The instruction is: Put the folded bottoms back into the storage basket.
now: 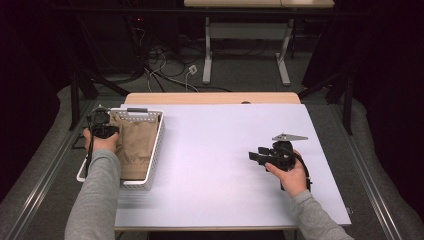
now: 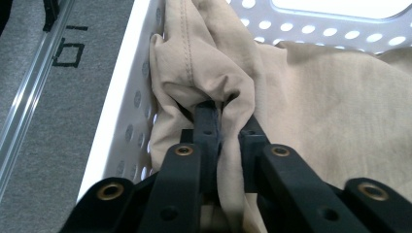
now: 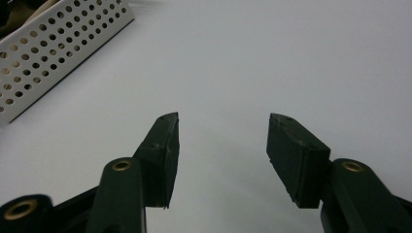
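Note:
A tan cloth (image 1: 135,147) lies in a white perforated basket (image 1: 159,135) at the table's left side. My left gripper (image 1: 102,131) reaches down into the basket's left half. In the left gripper view a fold of the cloth (image 2: 194,63) is pinched between the two black jaws of the left gripper (image 2: 228,116), close to the basket wall (image 2: 131,97). My right gripper (image 1: 256,156) hovers low over the white table sheet (image 1: 215,165) on the right, pointing left. Its jaws (image 3: 223,121) stand apart with nothing between them.
The basket's side wall (image 3: 53,53) shows at the upper left of the right gripper view. Grey carpet and a metal rail (image 2: 29,97) run left of the basket. Cables and another table's legs (image 1: 207,55) sit on the floor beyond the far edge.

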`<state>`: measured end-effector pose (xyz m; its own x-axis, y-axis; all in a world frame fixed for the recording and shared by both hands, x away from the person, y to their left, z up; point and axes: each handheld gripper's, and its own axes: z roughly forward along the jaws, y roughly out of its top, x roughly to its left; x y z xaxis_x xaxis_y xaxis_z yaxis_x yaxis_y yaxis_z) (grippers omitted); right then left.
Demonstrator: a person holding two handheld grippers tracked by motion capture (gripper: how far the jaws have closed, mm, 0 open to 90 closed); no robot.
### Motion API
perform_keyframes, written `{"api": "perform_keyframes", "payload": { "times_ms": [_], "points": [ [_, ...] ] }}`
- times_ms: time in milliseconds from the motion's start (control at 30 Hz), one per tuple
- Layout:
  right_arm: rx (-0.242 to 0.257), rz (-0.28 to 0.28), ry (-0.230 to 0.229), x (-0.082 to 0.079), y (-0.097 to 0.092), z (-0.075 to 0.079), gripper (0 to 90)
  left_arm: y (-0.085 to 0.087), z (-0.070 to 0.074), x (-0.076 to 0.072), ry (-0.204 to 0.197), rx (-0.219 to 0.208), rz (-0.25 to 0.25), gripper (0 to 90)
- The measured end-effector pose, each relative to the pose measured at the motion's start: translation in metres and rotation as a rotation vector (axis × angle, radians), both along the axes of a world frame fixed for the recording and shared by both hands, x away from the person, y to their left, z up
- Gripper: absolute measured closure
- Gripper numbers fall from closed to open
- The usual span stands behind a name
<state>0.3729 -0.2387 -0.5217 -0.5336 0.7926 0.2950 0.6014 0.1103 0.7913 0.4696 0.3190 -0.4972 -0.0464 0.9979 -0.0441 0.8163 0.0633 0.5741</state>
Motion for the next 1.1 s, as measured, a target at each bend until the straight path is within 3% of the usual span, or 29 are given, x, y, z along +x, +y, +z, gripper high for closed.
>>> {"api": "perform_keyframes", "payload": {
  "times_ms": [167, 300, 400, 533, 667, 833, 1100],
  "points": [
    [-0.011, -0.004, -0.006, 0.0, -0.001, -0.002, 44.1, 0.003, 0.007, -0.005, -0.034, -0.038, 0.027, 71.0],
    [-0.017, -0.001, -0.009, 0.0, 0.0, -0.005, 42.6, 0.005, 0.012, -0.01, -0.045, -0.048, 0.02, 62.5],
    [-0.026, 0.016, -0.001, 0.0, 0.001, -0.007, 41.1, 0.007, 0.015, -0.013, -0.053, -0.089, 0.023, 55.6],
    [-0.043, 0.021, -0.009, -0.001, 0.002, -0.008, 39.4, 0.009, 0.02, -0.018, -0.052, -0.09, 0.021, 48.7],
    [-0.054, 0.031, -0.028, -0.001, 0.002, -0.008, 38.2, 0.01, 0.027, -0.022, -0.063, -0.108, 0.005, 44.8],
    [-0.05, 0.028, -0.024, -0.001, 0.002, -0.008, 38.2, 0.009, 0.036, -0.026, -0.086, -0.098, -0.008, 42.4],
    [-0.063, 0.038, -0.04, -0.002, 0.002, -0.009, 35.2, 0.002, 0.053, -0.04, -0.11, -0.14, -0.065, 37.6]
  ]
}}
